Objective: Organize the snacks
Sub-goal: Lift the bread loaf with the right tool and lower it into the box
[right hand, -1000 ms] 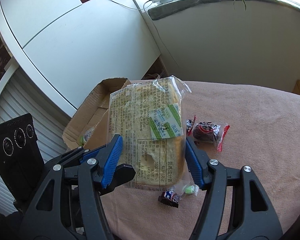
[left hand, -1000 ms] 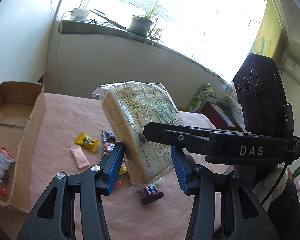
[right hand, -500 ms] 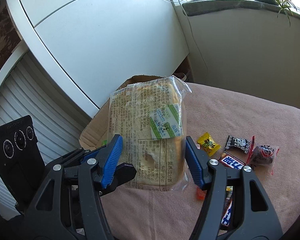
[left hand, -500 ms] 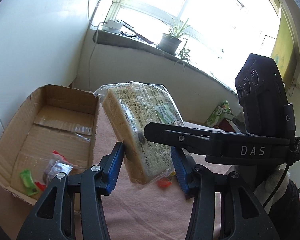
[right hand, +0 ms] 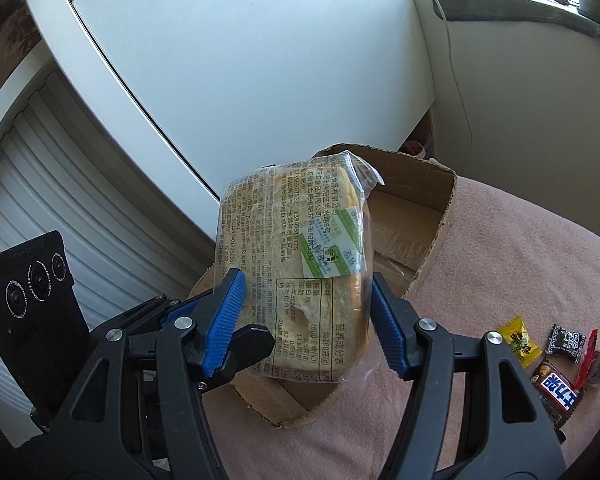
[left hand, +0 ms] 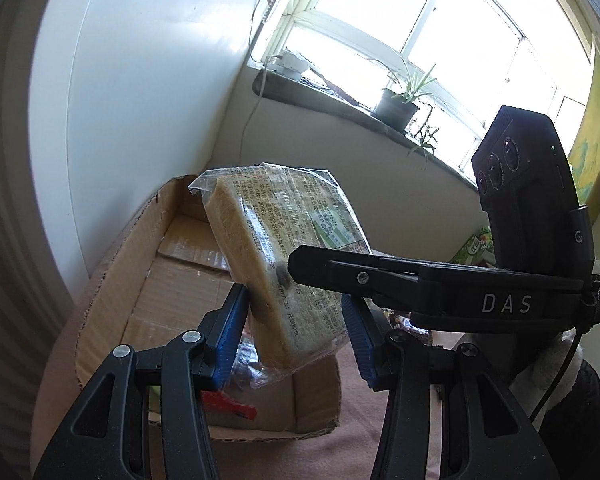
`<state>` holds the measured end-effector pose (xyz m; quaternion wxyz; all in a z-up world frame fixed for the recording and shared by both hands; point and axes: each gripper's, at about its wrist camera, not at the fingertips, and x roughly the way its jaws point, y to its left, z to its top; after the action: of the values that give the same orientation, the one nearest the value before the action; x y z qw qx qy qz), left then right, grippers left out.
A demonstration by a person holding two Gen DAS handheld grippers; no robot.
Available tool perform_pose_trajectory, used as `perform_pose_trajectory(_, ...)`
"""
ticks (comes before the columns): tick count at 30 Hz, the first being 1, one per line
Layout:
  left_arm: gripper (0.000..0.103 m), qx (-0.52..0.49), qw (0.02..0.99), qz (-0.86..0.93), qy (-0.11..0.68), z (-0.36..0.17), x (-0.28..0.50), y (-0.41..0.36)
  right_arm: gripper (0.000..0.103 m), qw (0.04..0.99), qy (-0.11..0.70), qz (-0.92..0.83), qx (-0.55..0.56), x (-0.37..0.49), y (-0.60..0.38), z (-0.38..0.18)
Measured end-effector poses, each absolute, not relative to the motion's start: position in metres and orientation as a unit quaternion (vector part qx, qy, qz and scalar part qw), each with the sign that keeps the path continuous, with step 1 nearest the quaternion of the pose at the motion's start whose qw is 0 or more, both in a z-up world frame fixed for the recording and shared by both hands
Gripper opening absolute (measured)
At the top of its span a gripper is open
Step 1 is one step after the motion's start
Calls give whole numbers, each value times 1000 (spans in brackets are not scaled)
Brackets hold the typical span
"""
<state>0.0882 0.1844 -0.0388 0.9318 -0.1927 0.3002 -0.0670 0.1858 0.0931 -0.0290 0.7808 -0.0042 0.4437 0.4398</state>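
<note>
The pink-covered surface [right hand: 512, 240] carries a cardboard box [left hand: 112, 304] at its far left edge, open-topped to take the snacks. Above it hangs the bagged bread [right hand: 300, 264] — pinched across its width by the right hand-held gripper [right hand: 306, 322] and across its thickness by the left hand-held gripper [left hand: 292, 328], probably so the soft loaf stays steady. Loose candies [right hand: 516, 342] lie near right.
</note>
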Motion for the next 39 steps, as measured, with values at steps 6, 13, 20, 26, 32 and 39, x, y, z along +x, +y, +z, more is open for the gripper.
perform_pose_trajectory(6,47,-205,927,-53,311,-49,95,201,65,771,455,445,-12,195,114,-43)
perform_pose_trajectory(13,47,-212,922,-40,322,-58,108,208,65,763,468,446,-11,203,123,-54)
perform_pose_trajectory(20,47,-213,919,-33,330,-63,115,208,66,763,472,442,-14,211,131,-59)
perform_pose_trajectory(26,47,-200,922,-12,331,-62,113,209,81,780,465,419,-7,214,124,-57)
perform_pose_trajectory(32,48,-200,923,-10,330,-59,107,209,82,787,461,411,-5,212,113,-51)
perform_pose_trajectory(39,65,-176,928,0,327,-49,102,196,86,801,447,397,-14,203,96,-38)
